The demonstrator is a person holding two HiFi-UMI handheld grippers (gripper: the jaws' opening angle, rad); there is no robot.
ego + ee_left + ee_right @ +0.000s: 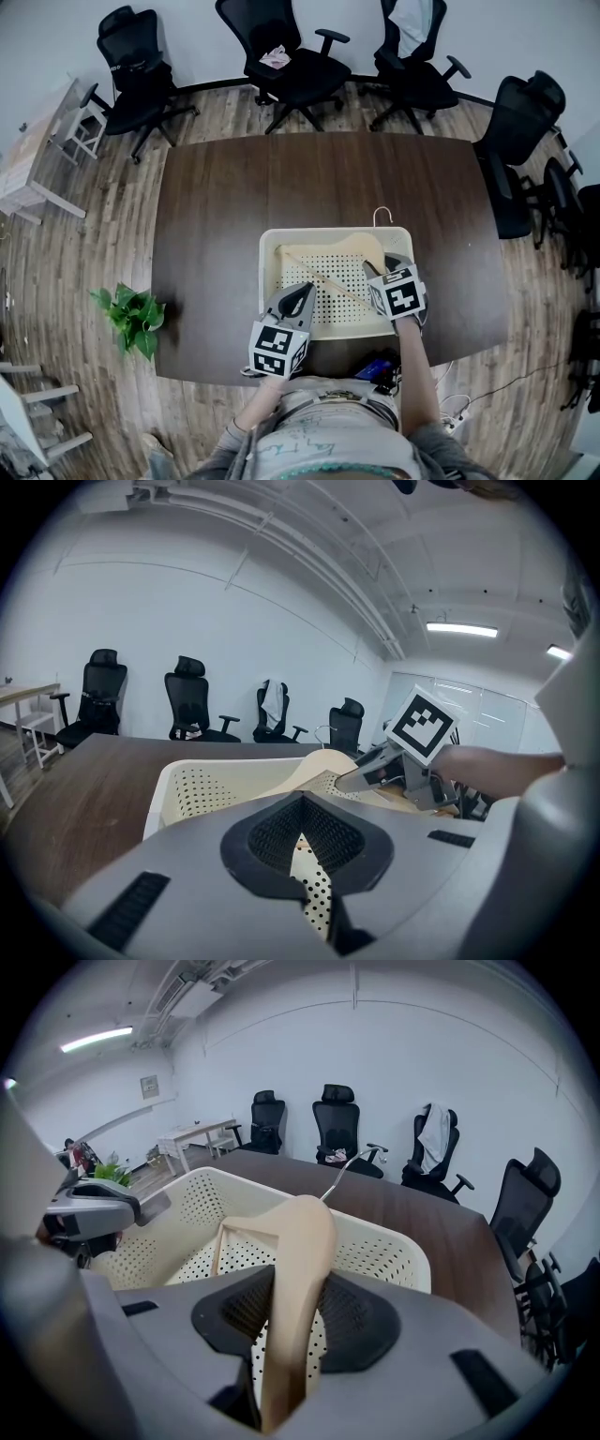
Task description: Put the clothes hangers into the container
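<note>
A cream plastic basket, rectangular with rounded corners and perforated walls and floor, is set at the 6 o'clock edge of the dark wood-grain table. A smooth, curved, pale tan hanger is clamped by the right claw inside the basket; its wire hook projects over the 1 o'clock rim. The left claw is narrowly parted and empty, at the 7 o'clock corner. Bare table is left at 9, 12 and 3 o'clock.
</note>
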